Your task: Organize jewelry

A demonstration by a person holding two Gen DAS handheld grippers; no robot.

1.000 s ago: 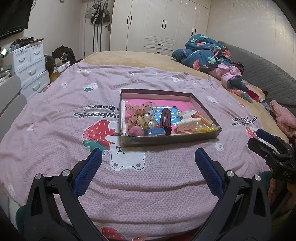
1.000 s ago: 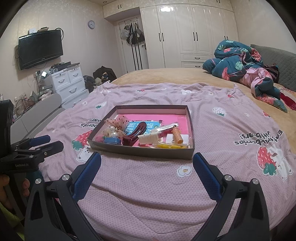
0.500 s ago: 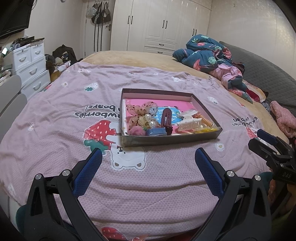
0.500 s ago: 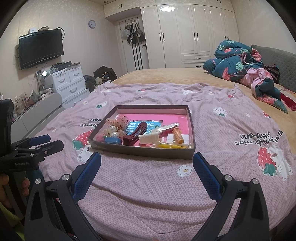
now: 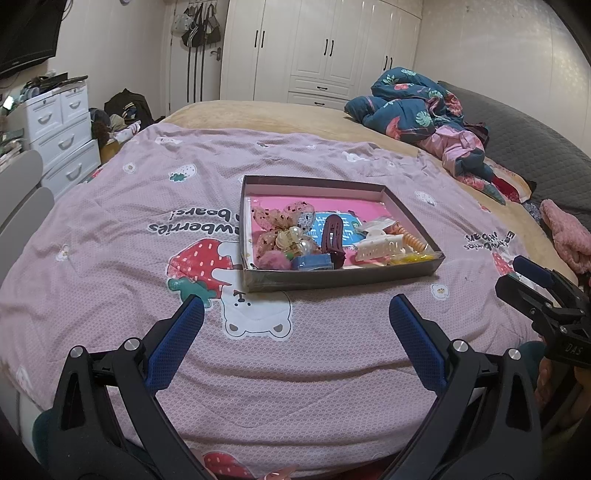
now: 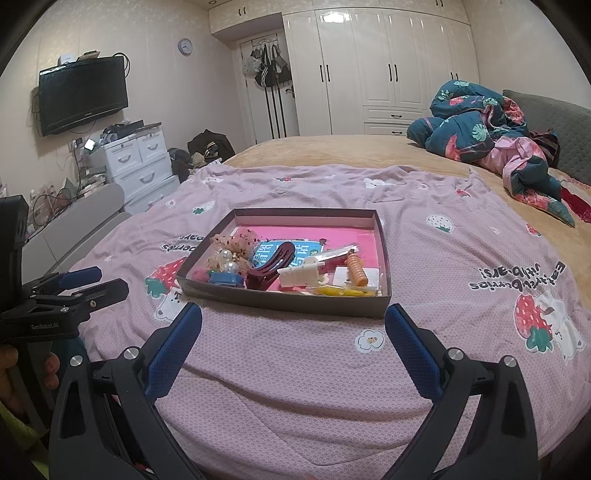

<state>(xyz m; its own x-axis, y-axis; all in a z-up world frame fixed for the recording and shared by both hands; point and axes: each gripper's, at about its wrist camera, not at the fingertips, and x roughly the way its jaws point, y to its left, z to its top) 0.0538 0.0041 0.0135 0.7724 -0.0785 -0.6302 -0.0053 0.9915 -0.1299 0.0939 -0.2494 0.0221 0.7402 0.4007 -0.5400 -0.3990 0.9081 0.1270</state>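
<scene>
Left wrist view: the left claw hangs released over the bed, the shallow box at 12 o'clock, well apart. The dark red hair clip looks light, stiff and slick, so I'd pinch its narrow middle.

Right wrist view: the right claw is spread, holding nothing, near the box's front wall. The white claw clip and orange coil tie lie toward 1 o'clock; the coil is likely springy, while the pearl bow at 11 o'clock seems soft and snaggable.

The box's near wall hides the lower parts of the blue clip and yellow piece. The pearl ornament is too small to identify. The television is cut off at the left edge.
</scene>
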